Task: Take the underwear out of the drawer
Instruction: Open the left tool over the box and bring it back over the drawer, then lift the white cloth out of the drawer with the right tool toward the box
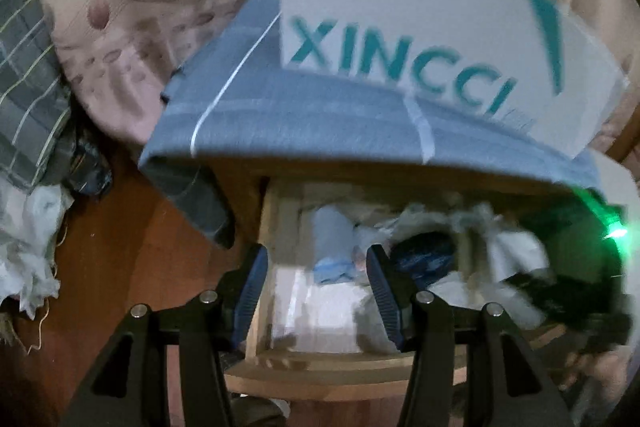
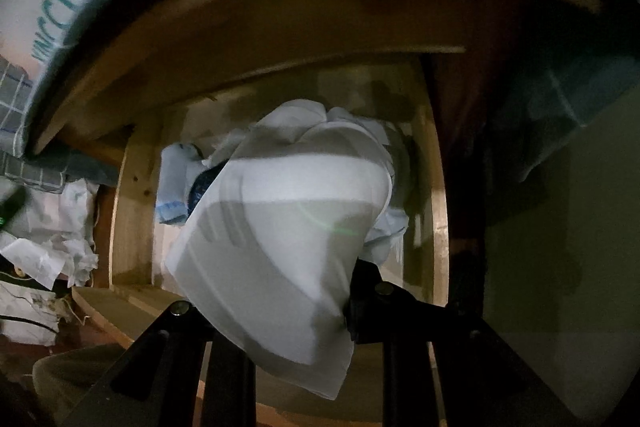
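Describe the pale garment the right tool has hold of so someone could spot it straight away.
Start at the open wooden drawer under the cabinet top. The white and grey garment hangs at its front, across the right tool, which is shut on it. Unlike the small blue-edged cloth lying behind it in the drawer, it is large, with broad grey bands.

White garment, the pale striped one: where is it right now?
In the right wrist view the white garment fills the centre, draped over the right tool above the open wooden drawer, with a pale blue folded cloth lying just to its left.
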